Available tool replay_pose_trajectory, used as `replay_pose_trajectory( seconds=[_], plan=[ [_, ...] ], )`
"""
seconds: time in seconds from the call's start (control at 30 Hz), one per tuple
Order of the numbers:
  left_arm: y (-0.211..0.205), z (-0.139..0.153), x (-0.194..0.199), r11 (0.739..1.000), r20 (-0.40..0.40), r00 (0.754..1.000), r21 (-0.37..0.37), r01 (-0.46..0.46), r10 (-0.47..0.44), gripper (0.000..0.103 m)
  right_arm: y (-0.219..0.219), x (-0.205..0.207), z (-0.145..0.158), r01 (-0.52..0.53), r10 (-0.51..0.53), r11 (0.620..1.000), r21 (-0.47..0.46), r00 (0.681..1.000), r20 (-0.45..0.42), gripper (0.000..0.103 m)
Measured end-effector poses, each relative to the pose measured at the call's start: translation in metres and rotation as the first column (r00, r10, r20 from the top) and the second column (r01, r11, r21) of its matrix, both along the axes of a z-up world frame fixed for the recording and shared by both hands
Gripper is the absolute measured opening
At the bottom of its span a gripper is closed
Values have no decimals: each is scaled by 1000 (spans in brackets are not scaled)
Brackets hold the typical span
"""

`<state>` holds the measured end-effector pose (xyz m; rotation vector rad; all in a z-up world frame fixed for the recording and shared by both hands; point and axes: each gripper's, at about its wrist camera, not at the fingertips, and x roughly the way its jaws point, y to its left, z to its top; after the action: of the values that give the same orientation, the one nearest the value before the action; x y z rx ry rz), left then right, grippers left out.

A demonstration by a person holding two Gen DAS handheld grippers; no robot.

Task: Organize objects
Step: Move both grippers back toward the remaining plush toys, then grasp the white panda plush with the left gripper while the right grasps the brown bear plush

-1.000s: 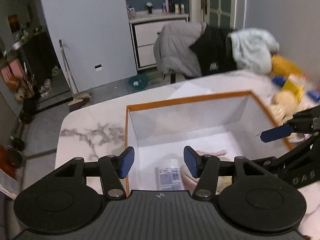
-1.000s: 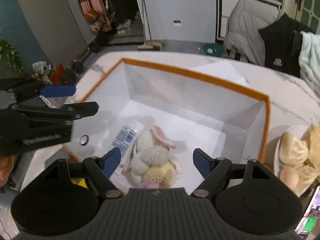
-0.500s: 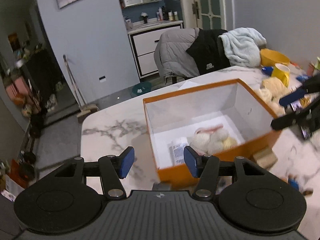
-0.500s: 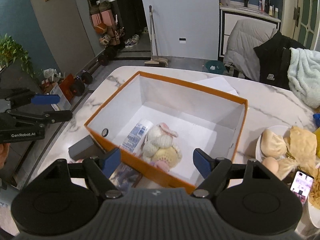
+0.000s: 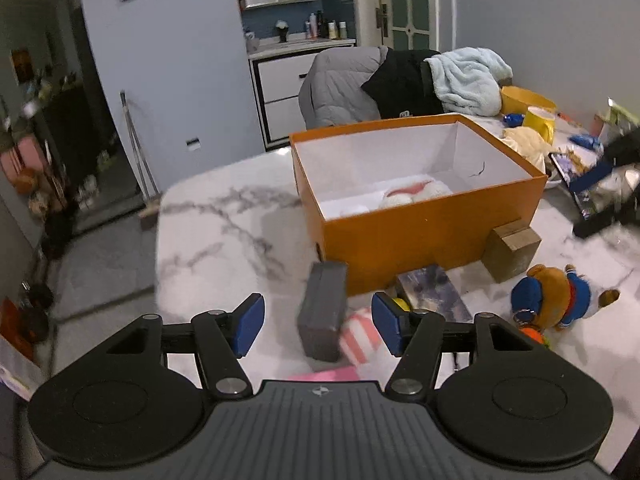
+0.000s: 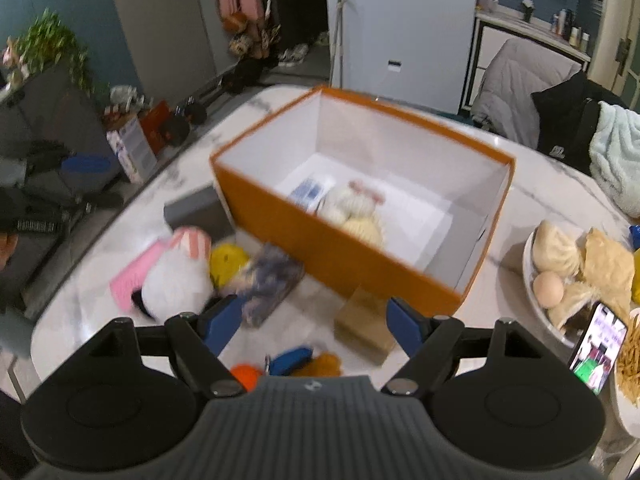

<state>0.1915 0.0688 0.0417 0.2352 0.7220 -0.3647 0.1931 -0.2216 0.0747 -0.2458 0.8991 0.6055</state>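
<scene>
An orange box [image 5: 400, 236] with a white inside stands on the marble table [image 5: 224, 240]. In it lie a crochet toy [image 6: 352, 204] and a white tube [image 6: 310, 190]. In front of the box lie a grey block [image 5: 322, 312], a white and pink plush [image 6: 176, 280], a patterned packet [image 6: 268, 284], a brown cube [image 6: 362, 320] and a small bear in blue [image 5: 552, 300]. My left gripper [image 5: 318, 322] hovers above the grey block, its jaws opening with nothing gripped. My right gripper [image 6: 314, 320] hangs open and empty over the packet and the cube.
A plate of buns and an egg [image 6: 560, 264] and a lit phone [image 6: 598, 346] sit right of the box. A yellow cup [image 5: 540, 120] and bowl stand further back. A chair draped with jackets and a towel [image 5: 464, 76] is behind the table.
Both grippers have drawn back from over the box toward the table's near side, so the loose objects in front of the box now show. The left jaws stand wider.
</scene>
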Motion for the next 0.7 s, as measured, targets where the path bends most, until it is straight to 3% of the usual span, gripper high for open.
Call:
replay_pose_trajectory(
  seconds=[0.23,0.43,0.6,0.7],
  plan=[
    [-21,-25,-12,999,-41,999,-28,26,-27,72,12,-21,-42,-61,60,991,-118,998,-13,81],
    [-38,-50,-21,999,-62,998,15,29,-28,74,10,-25,-59,-66,63,987,-144,998,-23,81],
    [-42,-65,-18,1000,-107,994,-4,-6,6,75,8,-26,-68,-71,68,985,-160,997,-28,81],
    [-41,-67,-11,998,-151,988,-54,-39,31,75,10,-27,-75,-79,74,982,-172,997,-33,81]
  ],
)
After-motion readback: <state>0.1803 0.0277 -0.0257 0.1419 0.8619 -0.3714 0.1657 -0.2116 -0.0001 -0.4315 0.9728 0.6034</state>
